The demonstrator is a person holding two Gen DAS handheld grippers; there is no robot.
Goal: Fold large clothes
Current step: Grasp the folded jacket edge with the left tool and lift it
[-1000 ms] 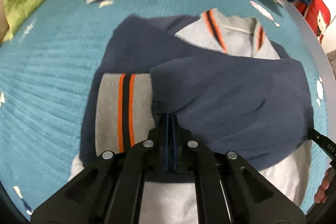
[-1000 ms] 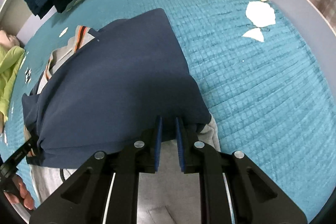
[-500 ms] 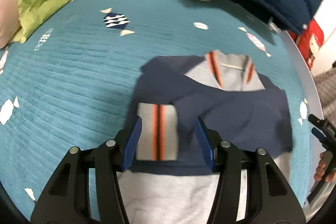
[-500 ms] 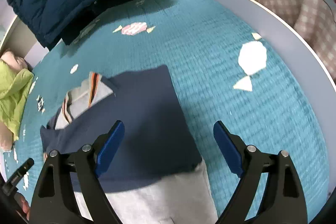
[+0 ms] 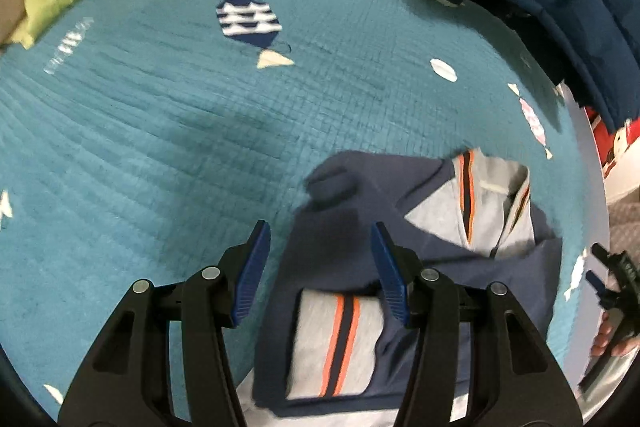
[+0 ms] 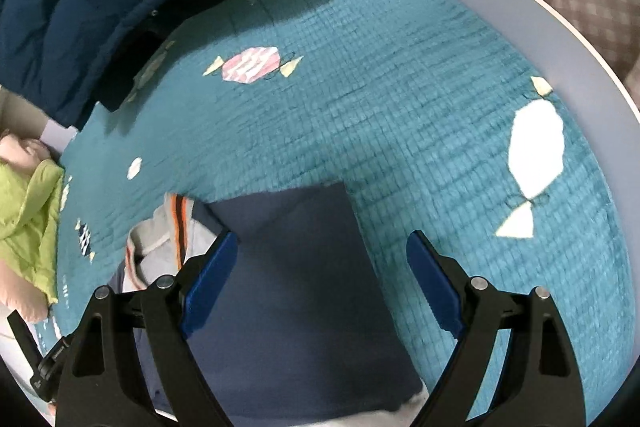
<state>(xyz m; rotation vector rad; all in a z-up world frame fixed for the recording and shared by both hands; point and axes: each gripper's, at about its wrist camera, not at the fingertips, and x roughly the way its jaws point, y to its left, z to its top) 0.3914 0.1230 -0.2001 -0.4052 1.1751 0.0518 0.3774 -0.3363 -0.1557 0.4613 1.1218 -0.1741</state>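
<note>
Rt wrist: sweater [image 6: 296,267] on bedspread [image 6: 400,107]

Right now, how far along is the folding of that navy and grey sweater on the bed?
Done: both navy sleeves are folded in across the sweater, the striped cuff lying on top. In hand: nothing; the left gripper and right gripper have just been opening and hang open above the cloth. Left: the grey hem is not yet folded up toward the collar.
</note>
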